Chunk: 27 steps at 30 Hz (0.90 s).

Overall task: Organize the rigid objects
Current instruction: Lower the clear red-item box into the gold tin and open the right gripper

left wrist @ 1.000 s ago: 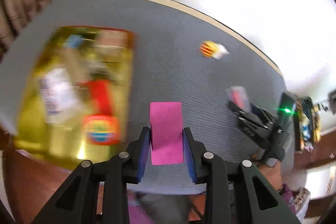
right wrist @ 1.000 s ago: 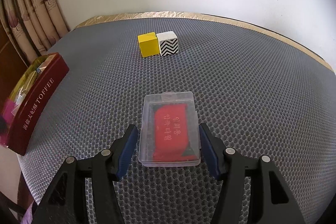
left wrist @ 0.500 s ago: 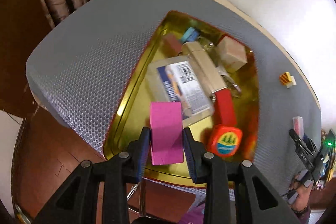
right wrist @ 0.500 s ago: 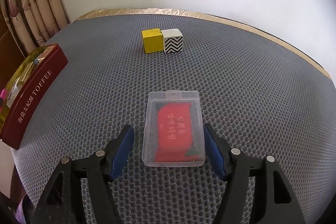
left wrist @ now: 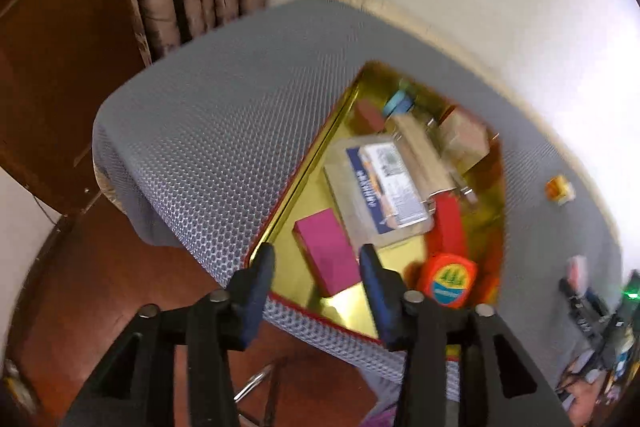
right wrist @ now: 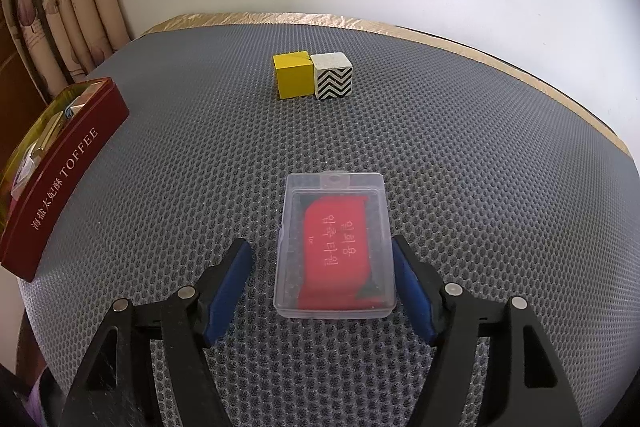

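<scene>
My left gripper [left wrist: 318, 263] is open above the near end of a gold tin [left wrist: 292, 215] with red outer walls. A magenta block [left wrist: 328, 255] lies loose in the tin between the open jaws. My right gripper [right wrist: 322, 267] is open around a clear plastic case [right wrist: 336, 247] with a red insert, which lies flat on the grey mesh table [right wrist: 480, 167]. The right finger pad [right wrist: 408, 291] is close beside the case edge; the left pad stands apart from it.
The tin also holds a clear box with a blue label [left wrist: 380, 187], a red and orange tape measure [left wrist: 448, 275], wooden blocks [left wrist: 464, 139] and small items. A yellow cube [right wrist: 293, 75] and a zigzag cube [right wrist: 332, 75] stand together at the far middle. The tin's red side [right wrist: 64, 183] is at left.
My left gripper swung from over the table to above the tin, opened, and the magenta block dropped out of the jaws into the tin. My right gripper opened a little wider around the case.
</scene>
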Available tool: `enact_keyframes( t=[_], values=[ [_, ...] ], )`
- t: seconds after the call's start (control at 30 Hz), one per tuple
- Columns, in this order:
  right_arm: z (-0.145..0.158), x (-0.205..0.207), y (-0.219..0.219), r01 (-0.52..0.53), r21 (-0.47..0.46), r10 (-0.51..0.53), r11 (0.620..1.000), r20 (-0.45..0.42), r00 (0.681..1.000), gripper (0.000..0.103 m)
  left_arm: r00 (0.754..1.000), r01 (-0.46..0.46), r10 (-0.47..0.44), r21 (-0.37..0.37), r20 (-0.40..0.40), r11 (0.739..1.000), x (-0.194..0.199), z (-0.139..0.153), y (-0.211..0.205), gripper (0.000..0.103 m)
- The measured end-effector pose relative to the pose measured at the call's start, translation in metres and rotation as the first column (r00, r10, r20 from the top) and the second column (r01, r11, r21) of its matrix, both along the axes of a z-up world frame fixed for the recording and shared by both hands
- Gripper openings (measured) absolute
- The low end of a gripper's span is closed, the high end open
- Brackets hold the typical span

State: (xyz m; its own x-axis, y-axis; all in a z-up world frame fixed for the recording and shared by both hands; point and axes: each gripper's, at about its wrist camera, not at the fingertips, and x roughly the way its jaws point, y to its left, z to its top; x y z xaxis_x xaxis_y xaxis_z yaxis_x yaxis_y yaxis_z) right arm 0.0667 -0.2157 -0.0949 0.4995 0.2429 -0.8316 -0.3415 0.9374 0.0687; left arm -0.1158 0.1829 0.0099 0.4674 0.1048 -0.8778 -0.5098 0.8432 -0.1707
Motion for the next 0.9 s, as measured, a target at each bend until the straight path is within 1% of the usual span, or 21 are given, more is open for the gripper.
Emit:
enact_keyframes(
  t=[0.1,0.17,0.2,0.23,0.3,0.47,0.57,0.6,0.67,0.77,0.8,0.87,0.9],
  values=[
    [0.002,0.000,0.001,0.012,-0.009,-0.012,1.000,-0.012,1.000,0.062,0.998,-0.009,0.008,0.022,0.065,1.000,-0.018,0.009,-0.004,0.050],
    [0.005,-0.001,-0.001,0.023,-0.003,-0.023,1.000,-0.026,0.999,0.052,0.995,-0.007,0.002,0.042,0.103,0.999,-0.025,0.013,-0.007,0.050],
    [0.006,-0.002,-0.003,0.031,0.003,-0.031,1.000,-0.031,0.999,0.051,0.993,-0.003,-0.005,0.065,0.120,0.998,-0.029,0.015,-0.009,0.050],
    [0.007,-0.003,-0.005,0.040,0.015,-0.039,0.999,-0.041,0.998,0.051,0.992,0.001,-0.011,0.081,0.122,0.997,-0.028,0.018,-0.008,0.051],
    [0.007,-0.005,-0.005,0.044,0.008,-0.043,0.999,-0.045,0.998,0.051,0.992,0.013,-0.025,0.102,0.121,0.995,-0.027,0.024,-0.007,0.051],
    [0.009,-0.005,-0.006,0.075,0.013,-0.074,0.997,-0.066,0.995,0.051,0.993,0.037,-0.046,0.083,0.108,0.996,-0.024,0.014,-0.006,0.051],
    [0.017,-0.009,-0.008,0.092,0.057,-0.087,0.994,-0.084,0.993,0.050,0.993,0.023,-0.030,0.061,0.111,0.998,-0.026,0.010,0.001,0.051],
    [0.024,-0.013,-0.005,0.089,0.075,-0.083,0.993,-0.081,0.993,0.050,0.993,0.012,-0.018,0.055,0.114,0.998,-0.027,0.010,0.005,0.051],
    [0.037,-0.020,0.003,0.074,0.102,-0.067,0.992,-0.074,0.995,0.050,0.993,-0.001,-0.003,0.040,0.117,0.999,-0.028,0.010,0.010,0.052],
    [0.067,-0.030,0.030,0.017,0.176,-0.007,0.984,-0.059,0.998,0.050,0.993,-0.022,0.021,0.007,0.114,1.000,-0.030,0.007,0.017,0.052],
    [0.079,-0.033,0.045,-0.022,0.212,0.035,0.977,-0.058,0.998,0.050,0.994,-0.026,0.026,-0.006,0.110,1.000,-0.031,0.006,0.018,0.052],
    [0.092,-0.036,0.069,-0.076,0.252,0.093,0.965,-0.057,0.994,0.050,0.994,-0.027,0.029,-0.021,0.105,0.999,-0.031,0.004,0.020,0.052],
    [0.099,-0.041,0.092,-0.124,0.276,0.146,0.953,-0.061,0.987,0.050,0.994,-0.028,0.030,-0.025,0.104,0.999,-0.031,0.003,0.021,0.052]
  ],
)
